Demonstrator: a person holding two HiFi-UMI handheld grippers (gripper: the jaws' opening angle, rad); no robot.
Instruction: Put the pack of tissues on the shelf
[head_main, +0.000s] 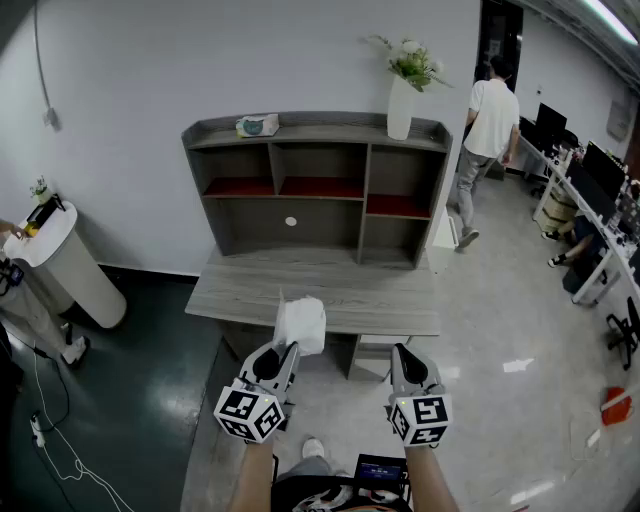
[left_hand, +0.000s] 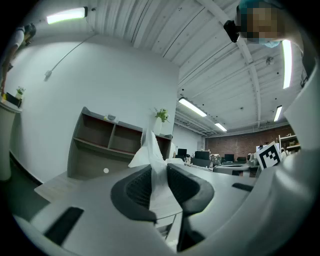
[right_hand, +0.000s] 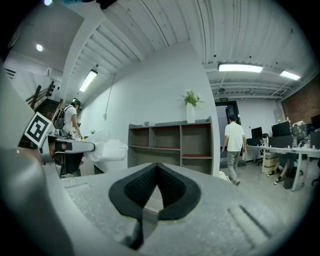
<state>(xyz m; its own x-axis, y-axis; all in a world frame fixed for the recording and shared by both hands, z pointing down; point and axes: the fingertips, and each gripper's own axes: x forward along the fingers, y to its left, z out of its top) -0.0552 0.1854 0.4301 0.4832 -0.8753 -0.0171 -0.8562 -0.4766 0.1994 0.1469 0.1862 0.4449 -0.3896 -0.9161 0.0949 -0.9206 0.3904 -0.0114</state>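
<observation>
White wrapper pinched thin, that's what the left gripper (head_main: 287, 348) has: its jaws are closed partway on a fold of the pack of tissues (head_main: 301, 324), and in the left gripper view the pads squeeze only a narrow ridge of the pack while the rest flares up above them. The right gripper (head_main: 403, 352) hangs alongside with its jaws pressed together and nothing between them. The pack is in the air, off the front edge of the worktop (head_main: 330, 285), left of its middle, and the shelf (head_main: 320, 222) stands at the worktop's back edge, well apart from it. So the whole carry is ahead, and that's where I'd worry: with so slim a hold, a quick swing could let the wrapper slide out and drop the pack onto the worktop or past its front edge to the floor. Up top, a vase (head_main: 400, 108) sits at the right corner and a small box (head_main: 257, 125) near the left one, so a careless reach could topple the vase. A low approach could also catch the pack on a compartment's lip.
</observation>
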